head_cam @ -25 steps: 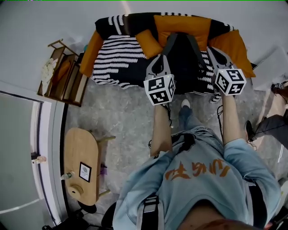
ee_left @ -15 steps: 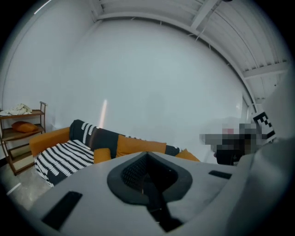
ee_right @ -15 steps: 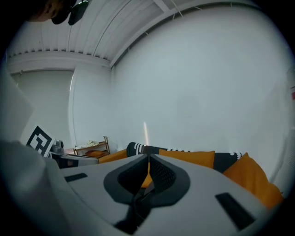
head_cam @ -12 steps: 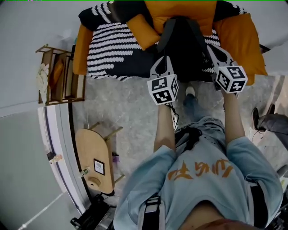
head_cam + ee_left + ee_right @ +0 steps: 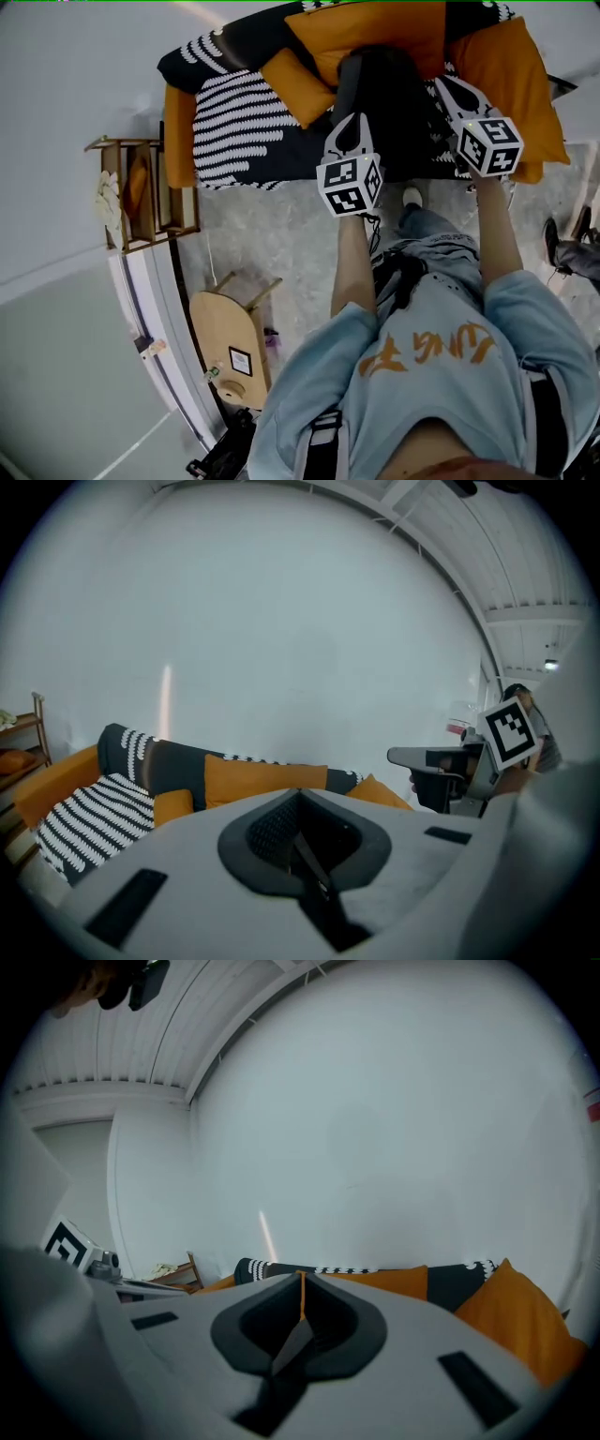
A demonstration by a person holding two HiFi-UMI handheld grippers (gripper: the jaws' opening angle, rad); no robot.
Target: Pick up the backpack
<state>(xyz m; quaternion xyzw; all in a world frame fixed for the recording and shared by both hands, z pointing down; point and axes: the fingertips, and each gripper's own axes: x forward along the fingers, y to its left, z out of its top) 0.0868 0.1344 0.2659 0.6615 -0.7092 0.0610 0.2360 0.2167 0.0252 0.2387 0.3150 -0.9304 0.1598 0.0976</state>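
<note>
A black backpack leans upright on an orange sofa, against an orange cushion. My left gripper hangs in the air at the backpack's left edge, jaws shut and empty. Also shut and empty, my right gripper hovers by its right edge. I cannot tell whether either touches the bag. In the left gripper view the shut jaws point over the sofa back at the white wall, with the right gripper alongside. The right gripper view shows the same; the backpack is hidden in both.
A black-and-white striped blanket covers the sofa's left half. A wooden shelf stands left of the sofa, and a small oval wooden table is on the grey floor near a white door track. Another person's legs are at the right edge.
Both grippers have moved forward and down toward the sofa, coming level with the backpack's sides. Their jaws stayed shut. The head view has swung, so the shelf and table shifted right.
</note>
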